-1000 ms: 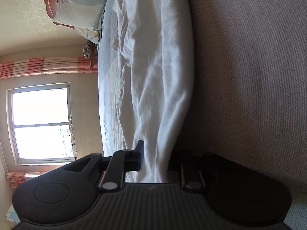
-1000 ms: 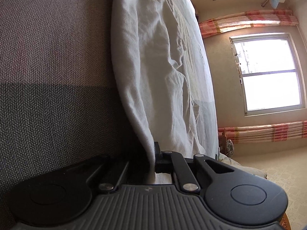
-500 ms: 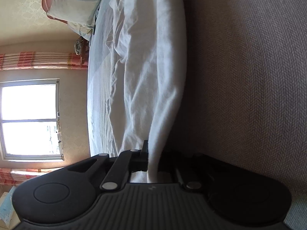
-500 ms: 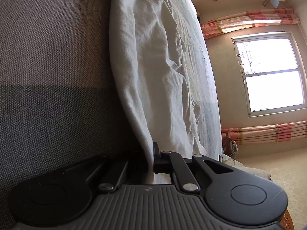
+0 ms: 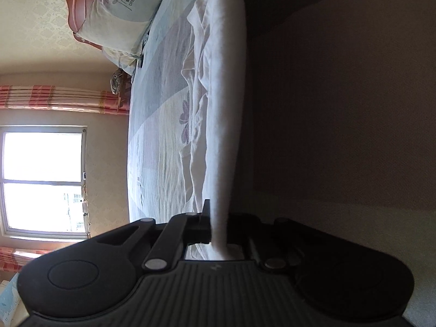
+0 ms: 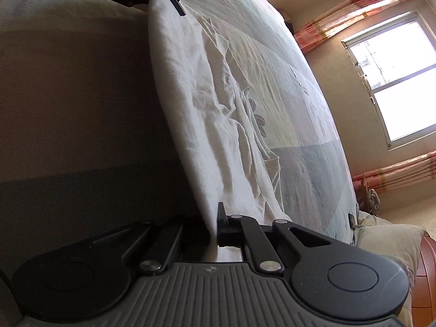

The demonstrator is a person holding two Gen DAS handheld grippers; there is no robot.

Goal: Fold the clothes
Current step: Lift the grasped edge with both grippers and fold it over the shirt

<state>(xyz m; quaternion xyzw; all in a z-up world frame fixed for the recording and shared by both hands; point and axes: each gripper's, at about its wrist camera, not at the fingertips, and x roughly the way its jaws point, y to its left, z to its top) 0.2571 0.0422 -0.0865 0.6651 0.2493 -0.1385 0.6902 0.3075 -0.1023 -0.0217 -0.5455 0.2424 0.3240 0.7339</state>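
Pinched tight in the right gripper [image 6: 215, 226], one end of the white garment's [image 6: 207, 109] edge, jaws fully closed with only a thin fold between the pads; likewise clamped at the other end by the left gripper [image 5: 218, 229], again on a narrow sliver of cloth. Stretched taut between the two, that edge, raised off the bed [image 6: 308, 114] while the rest of the garment trails down onto the pale patterned sheet, sleeves and neckline bunched in loose creases. Likely trouble at the nearest point first: so little fabric in each pinch that a sharper pull apart could slide it out and drop a corner; uneven lift from either side could skew the fold line. Further out: crumpled lower layers liable to drag and fold under themselves rather than lie flat, spoiling the crease. Farthest off, the pillow [image 5: 122, 13] at the headboard and the window [image 6: 395, 81], well clear of any interference.
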